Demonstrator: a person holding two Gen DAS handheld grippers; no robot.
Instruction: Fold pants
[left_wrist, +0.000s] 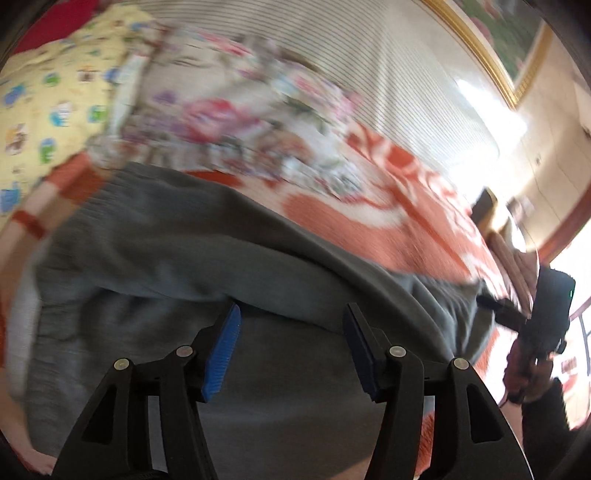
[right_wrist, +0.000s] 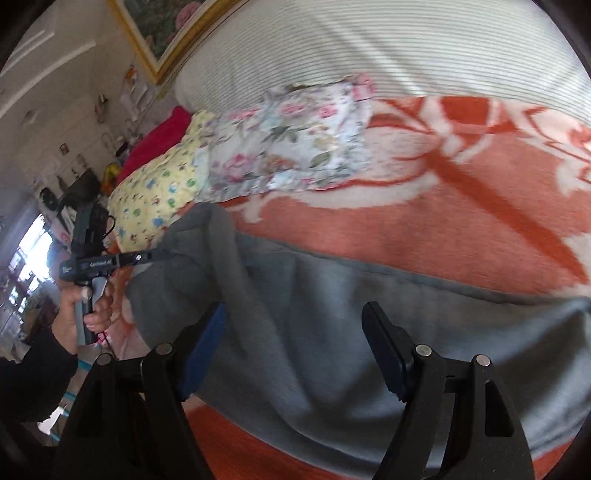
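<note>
Grey pants (left_wrist: 192, 251) lie on an orange and white blanket (left_wrist: 373, 225), bunched in folds. In the left wrist view my left gripper (left_wrist: 291, 317) is open, its blue pads just above the grey cloth, holding nothing. In the right wrist view my right gripper (right_wrist: 295, 314) is open over the pants (right_wrist: 332, 325), with a raised fold of cloth against its left finger (right_wrist: 207, 339). The left gripper (right_wrist: 159, 254) shows there at the left, its tip at the pants' raised edge. The right gripper (left_wrist: 487, 302) shows at the right of the left wrist view.
A floral pillow (right_wrist: 295, 147) and a yellow patterned pillow (right_wrist: 159, 195) lie at the head of the bed. A striped white headboard (right_wrist: 369, 48) stands behind. A gold-framed picture (right_wrist: 159, 33) hangs on the wall. The blanket (right_wrist: 424, 229) spreads beyond the pants.
</note>
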